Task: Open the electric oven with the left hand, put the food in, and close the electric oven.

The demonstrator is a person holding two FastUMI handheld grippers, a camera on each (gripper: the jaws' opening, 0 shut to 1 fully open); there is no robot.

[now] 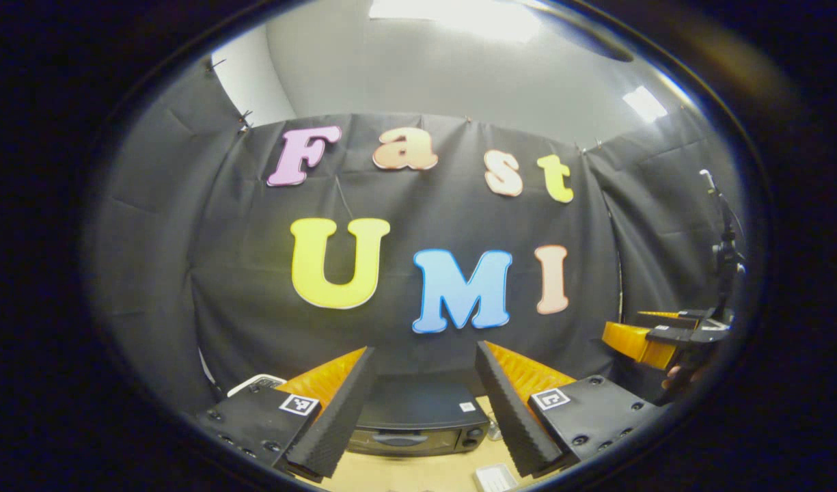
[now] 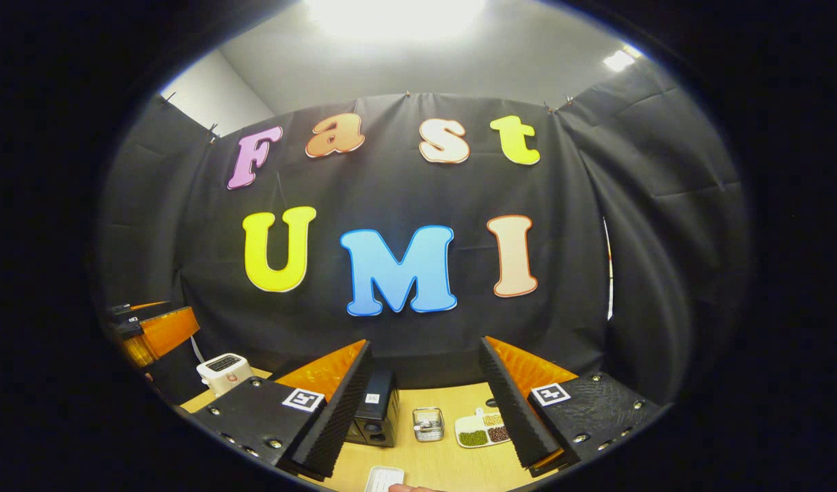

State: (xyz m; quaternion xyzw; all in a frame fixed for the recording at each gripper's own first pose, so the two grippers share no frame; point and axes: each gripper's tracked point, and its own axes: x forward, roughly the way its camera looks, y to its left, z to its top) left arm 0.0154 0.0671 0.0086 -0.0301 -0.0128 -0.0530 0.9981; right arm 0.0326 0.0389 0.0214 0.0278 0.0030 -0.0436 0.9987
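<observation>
Between my left gripper's (image 1: pixel 425 403) spread fingers, at six o'clock in the left gripper view, I see the electric oven (image 1: pixel 418 427) on the wooden table (image 1: pixel 404 473), door closed. My right gripper (image 2: pixel 425 403) is spread too; the oven (image 2: pixel 374 417) sits at its seven o'clock, a small metal container (image 2: pixel 428 424) and a sectioned plate (image 2: pixel 483 430) just beside it.

No text can be read; square coded markers (image 1: pixel 298 404) sit on the gripper bodies
</observation>
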